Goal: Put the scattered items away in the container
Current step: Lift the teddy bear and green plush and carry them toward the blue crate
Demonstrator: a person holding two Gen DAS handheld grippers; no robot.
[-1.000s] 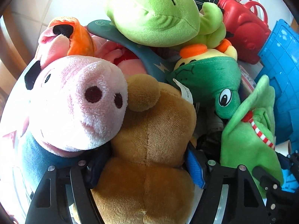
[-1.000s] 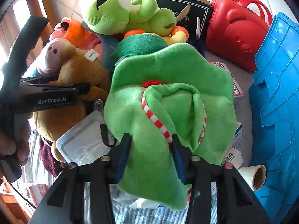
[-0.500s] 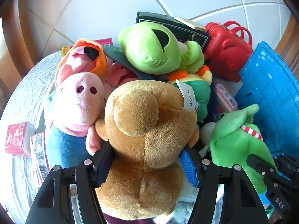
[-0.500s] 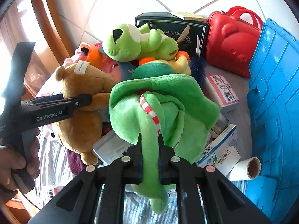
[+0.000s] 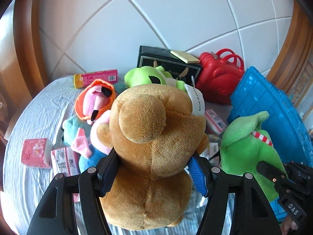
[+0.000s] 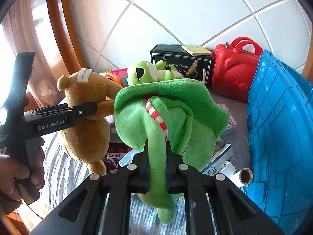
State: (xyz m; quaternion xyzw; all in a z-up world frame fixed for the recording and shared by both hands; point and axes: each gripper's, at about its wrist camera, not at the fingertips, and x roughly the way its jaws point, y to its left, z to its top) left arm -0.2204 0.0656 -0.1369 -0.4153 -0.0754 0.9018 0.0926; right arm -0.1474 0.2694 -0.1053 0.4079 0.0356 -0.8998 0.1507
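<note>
Left hand-held gripper (image 5: 154,173): jaws clamped on the waist of 1 brown teddy bear (image 5: 154,137), white "MADE IN CHINA" tag (image 5: 196,102) at its upper right; the bear hangs clear of the surface (image 5: 35,117), which is covered in a pale striped cloth. The left jaws have just been closing, with the bear between them. Right hand-held gripper (image 6: 156,163): jaws pressed together on a narrow limb of 1 green plush toy (image 6: 172,113) with a red-and-white striped band; the toy is lifted, its limb dangling below the pads. Blue plastic crate (image 6: 279,127): at the right edge of both views, just beside the lifted green toy. Remaining on the surface: 1 light-green plush with black eye patch (image 5: 144,77); 1 orange-and-pink plush (image 5: 95,99); 1 pink-and-blue plush (image 5: 86,146), partly hidden behind the bear; 1 red carry case (image 5: 219,78) with 2 handles; 1 black box (image 5: 166,60) against the white tiled wall; 1 pink-and-yellow tube (image 5: 95,77); 2 pink packets (image 5: 36,152) at the left; several small cartons (image 6: 219,162) and 1 white roll (image 6: 243,176) next to the crate. A person's hand (image 6: 17,174) grips the left tool's handle.
</note>
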